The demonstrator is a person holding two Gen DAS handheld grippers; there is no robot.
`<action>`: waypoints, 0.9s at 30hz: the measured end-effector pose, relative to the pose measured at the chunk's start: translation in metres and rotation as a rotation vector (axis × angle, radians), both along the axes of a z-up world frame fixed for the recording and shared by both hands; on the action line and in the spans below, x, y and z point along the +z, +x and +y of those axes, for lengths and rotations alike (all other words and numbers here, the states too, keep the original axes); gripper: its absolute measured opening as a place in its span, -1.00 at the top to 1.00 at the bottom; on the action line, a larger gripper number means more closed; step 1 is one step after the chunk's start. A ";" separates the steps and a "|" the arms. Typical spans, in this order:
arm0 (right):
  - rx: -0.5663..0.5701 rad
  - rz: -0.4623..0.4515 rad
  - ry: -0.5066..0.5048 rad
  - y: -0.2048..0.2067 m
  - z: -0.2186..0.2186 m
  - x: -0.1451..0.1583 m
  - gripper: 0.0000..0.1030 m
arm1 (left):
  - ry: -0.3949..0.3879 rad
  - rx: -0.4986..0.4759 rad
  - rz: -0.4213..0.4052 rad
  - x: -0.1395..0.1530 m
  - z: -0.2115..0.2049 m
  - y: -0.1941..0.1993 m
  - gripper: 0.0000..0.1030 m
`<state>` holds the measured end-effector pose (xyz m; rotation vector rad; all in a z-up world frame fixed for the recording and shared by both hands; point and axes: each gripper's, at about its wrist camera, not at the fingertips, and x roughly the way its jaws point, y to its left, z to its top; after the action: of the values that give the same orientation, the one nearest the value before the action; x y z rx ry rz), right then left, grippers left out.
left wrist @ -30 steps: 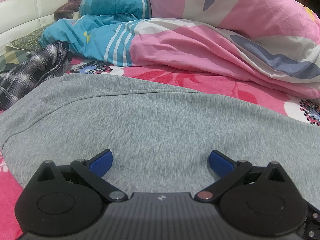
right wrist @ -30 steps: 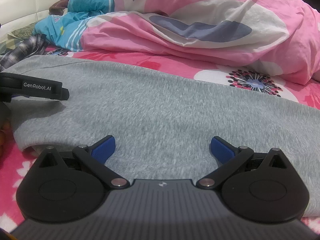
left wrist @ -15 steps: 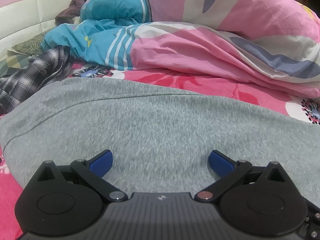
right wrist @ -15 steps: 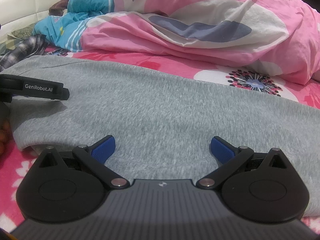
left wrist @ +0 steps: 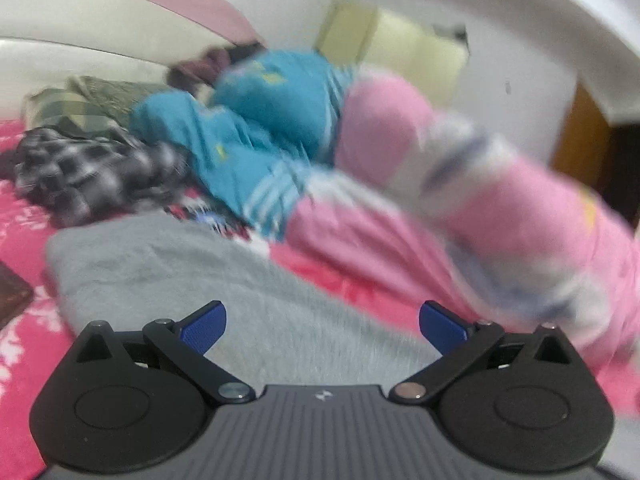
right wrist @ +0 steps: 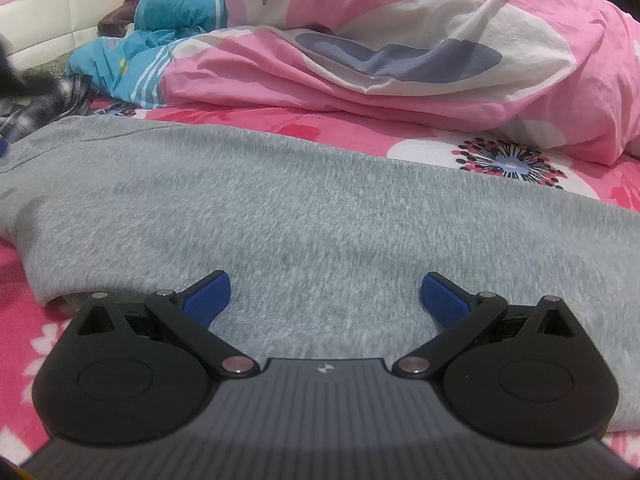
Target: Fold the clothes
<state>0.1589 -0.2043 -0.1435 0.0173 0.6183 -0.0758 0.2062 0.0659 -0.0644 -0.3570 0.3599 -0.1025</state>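
I see the grey sweatshirt [right wrist: 320, 208] spread flat on the bed [right wrist: 24, 344], in front of the heaped duvet [right wrist: 400, 40]. My left gripper [left wrist: 322, 326] and right gripper [right wrist: 326, 298] both have their fingers wide apart, gripping nothing.

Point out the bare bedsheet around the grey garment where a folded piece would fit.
Bare floral sheet lies between the grey garment and the pink duvet, and beside the garment's near-left edge. The far left is crowded by the plaid cloth and teal bedding.
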 end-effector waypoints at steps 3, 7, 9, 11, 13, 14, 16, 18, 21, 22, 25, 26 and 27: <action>-0.001 0.000 -0.002 0.000 0.000 0.000 -0.98 | 0.003 0.049 0.003 0.003 0.020 -0.005 -1.00; -0.002 0.000 -0.003 0.000 0.001 0.000 -0.98 | -0.016 0.109 0.054 -0.002 0.042 -0.009 -1.00; -0.002 0.000 -0.004 0.000 0.001 0.000 -0.98 | -0.007 0.157 0.070 -0.006 0.051 -0.015 -1.00; -0.002 0.000 -0.004 0.000 0.001 0.000 -0.98 | -0.002 0.209 0.081 -0.012 0.057 -0.022 -1.00; -0.002 -0.001 -0.005 0.000 0.001 0.000 -0.98 | 0.005 0.260 0.089 -0.018 0.063 -0.030 -1.00; -0.002 -0.001 -0.005 0.000 0.001 0.000 -0.98 | 0.014 0.276 0.092 -0.021 0.065 -0.032 -1.00; -0.002 -0.001 -0.004 0.000 0.001 0.000 -0.98 | 0.033 0.295 0.098 -0.026 0.069 -0.037 -1.00; -0.002 -0.001 -0.005 0.000 0.001 0.000 -0.98 | 0.045 0.301 0.116 -0.031 0.074 -0.038 -0.98; -0.001 -0.001 -0.004 0.000 0.001 0.000 -0.98 | 0.017 0.305 0.152 -0.036 0.082 -0.036 -0.82; -0.001 -0.001 -0.004 0.000 0.001 0.000 -0.98 | 0.005 0.305 0.160 -0.037 0.084 -0.035 -0.79; -0.001 -0.001 -0.003 0.000 0.001 0.000 -0.98 | -0.011 0.301 0.170 -0.039 0.086 -0.031 -0.71; -0.001 -0.001 -0.003 0.000 0.001 0.000 -0.98 | -0.017 0.299 0.174 -0.039 0.087 -0.030 -0.66; -0.001 -0.001 -0.003 0.000 0.001 0.000 -0.98 | -0.027 0.298 0.179 -0.040 0.088 -0.029 -0.59</action>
<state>0.1587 -0.2036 -0.1435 0.0151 0.6170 -0.0781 0.1777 0.1544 -0.1045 -0.4445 0.4783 0.2178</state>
